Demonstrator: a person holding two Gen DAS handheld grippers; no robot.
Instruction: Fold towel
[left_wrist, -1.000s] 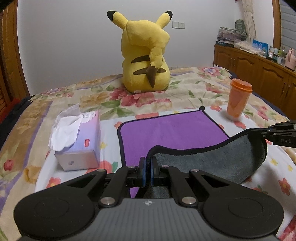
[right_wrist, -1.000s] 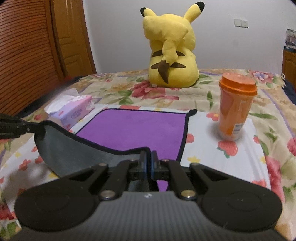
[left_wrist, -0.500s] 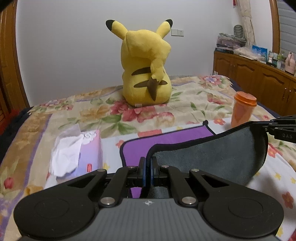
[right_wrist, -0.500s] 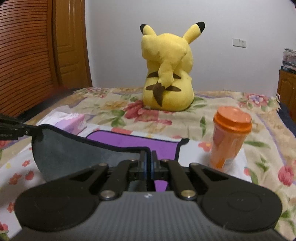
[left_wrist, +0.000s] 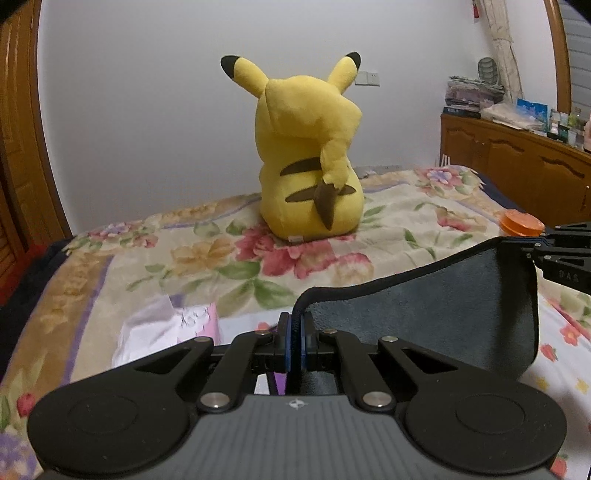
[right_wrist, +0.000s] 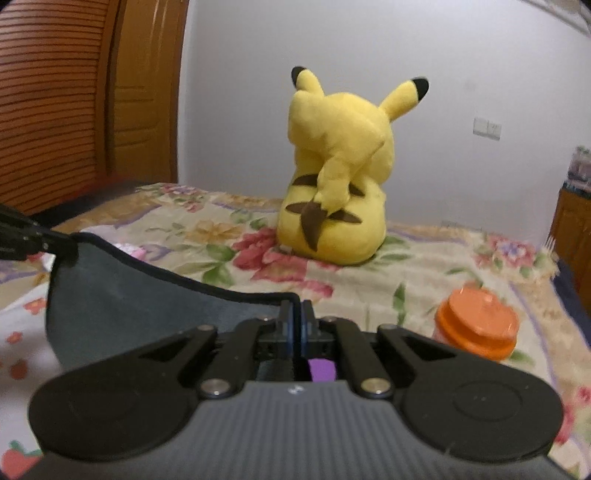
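The towel (left_wrist: 424, 314) is purple on one side and grey on the other, with a black hem. Both grippers hold its near edge lifted above the bed, grey side facing me. My left gripper (left_wrist: 294, 325) is shut on one near corner. My right gripper (right_wrist: 295, 317) is shut on the other near corner; it also shows at the right in the left wrist view (left_wrist: 532, 247). The towel (right_wrist: 147, 295) sags between them. A strip of the purple side (right_wrist: 322, 369) shows under the right gripper. The rest of the towel is hidden below.
A yellow Pikachu plush (left_wrist: 310, 158) sits at the far middle of the floral bed (left_wrist: 221, 254). A tissue box (left_wrist: 166, 328) lies at the left. An orange lidded cup (right_wrist: 476, 325) stands at the right. A wooden cabinet (left_wrist: 517, 166) is far right.
Both grippers have risen and moved forward with the towel's near edge. The flat purple part has dropped out of sight, and the cup and tissue box sit lower in view.
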